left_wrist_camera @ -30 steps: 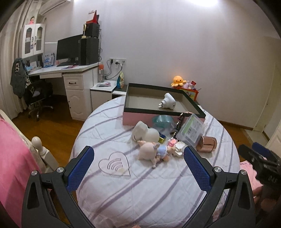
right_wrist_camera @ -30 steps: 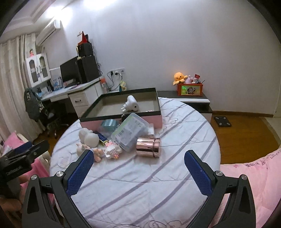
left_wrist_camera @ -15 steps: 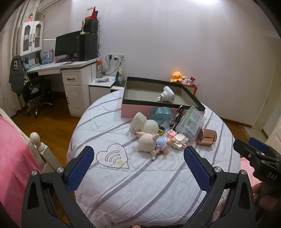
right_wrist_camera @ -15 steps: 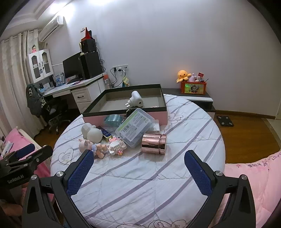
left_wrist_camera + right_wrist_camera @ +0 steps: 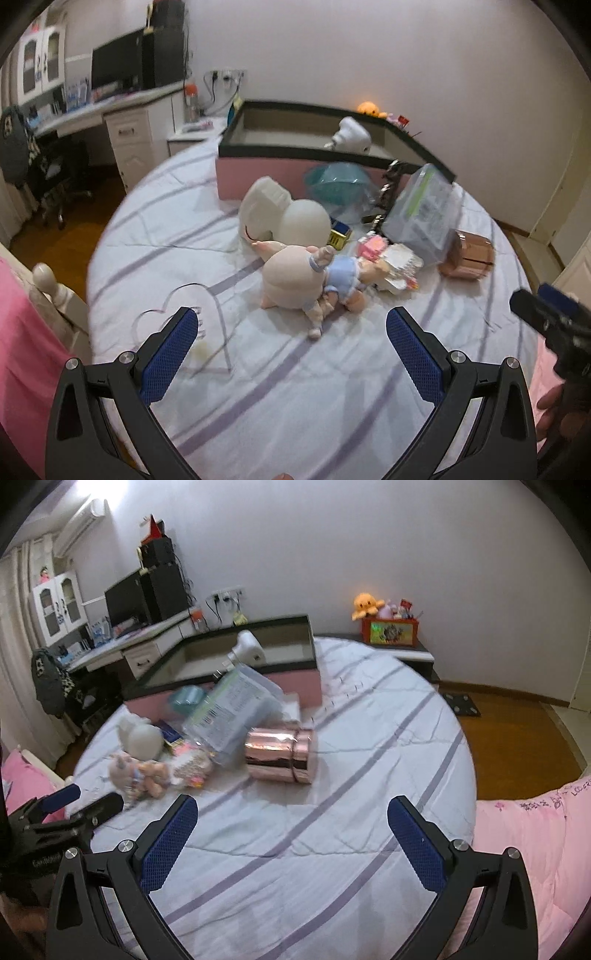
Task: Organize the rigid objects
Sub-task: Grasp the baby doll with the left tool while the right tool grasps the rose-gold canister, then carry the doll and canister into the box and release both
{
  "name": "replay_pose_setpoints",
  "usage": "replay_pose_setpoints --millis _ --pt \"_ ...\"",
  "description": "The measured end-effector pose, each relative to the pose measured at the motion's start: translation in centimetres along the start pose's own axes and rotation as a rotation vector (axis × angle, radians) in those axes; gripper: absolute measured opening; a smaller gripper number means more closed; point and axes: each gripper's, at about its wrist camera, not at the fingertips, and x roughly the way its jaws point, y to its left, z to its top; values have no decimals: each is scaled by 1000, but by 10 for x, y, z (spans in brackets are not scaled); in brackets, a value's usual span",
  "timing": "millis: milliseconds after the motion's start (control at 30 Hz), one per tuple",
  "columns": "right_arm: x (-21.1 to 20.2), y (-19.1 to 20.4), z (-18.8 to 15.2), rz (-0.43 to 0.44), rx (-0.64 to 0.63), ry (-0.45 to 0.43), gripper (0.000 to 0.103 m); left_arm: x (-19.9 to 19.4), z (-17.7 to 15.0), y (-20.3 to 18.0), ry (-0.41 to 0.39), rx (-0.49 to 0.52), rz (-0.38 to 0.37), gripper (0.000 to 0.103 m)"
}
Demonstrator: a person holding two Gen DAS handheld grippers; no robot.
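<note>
A pile of objects lies on a round table with a striped white cloth (image 5: pixel 295 406). A doll (image 5: pixel 306 277) lies in front, with a white figure (image 5: pixel 284 218), a teal bowl (image 5: pixel 338 182), a clear plastic box (image 5: pixel 421 210) and a rose-gold can (image 5: pixel 467 254) on its side. A pink tray with a black rim (image 5: pixel 266 173) holds a white plug-like object (image 5: pixel 351 138). My left gripper (image 5: pixel 291 354) is open and empty, just short of the doll. My right gripper (image 5: pixel 291 840) is open and empty, in front of the can (image 5: pixel 280 751).
A clear heart-shaped plate (image 5: pixel 184 332) lies by my left gripper's left finger. A desk with a monitor (image 5: pixel 144 602) stands at the back left. A low shelf with toys (image 5: pixel 388 624) stands at the back right. Pink bedding (image 5: pixel 532 849) borders the table.
Both grippers have moved forward and lower toward the pile; the doll and the can now look larger and closer. Both stay open. No object has moved.
</note>
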Motion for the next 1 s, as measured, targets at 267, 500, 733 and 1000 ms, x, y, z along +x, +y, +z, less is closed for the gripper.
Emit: replay_pose_setpoints --millis 267,500,733,1000 --pt "42 -1 15 3 -13 66 103 32 15 -3 53 -2 22 103" --pt "75 1 24 -7 -25 118 103 47 27 -11 81 14 8 94" --pt "71 2 23 23 -52 97 64 37 20 -8 47 2 -67 71" --pt "54 1 14 51 -49 76 57 22 8 2 26 -15 -85 70"
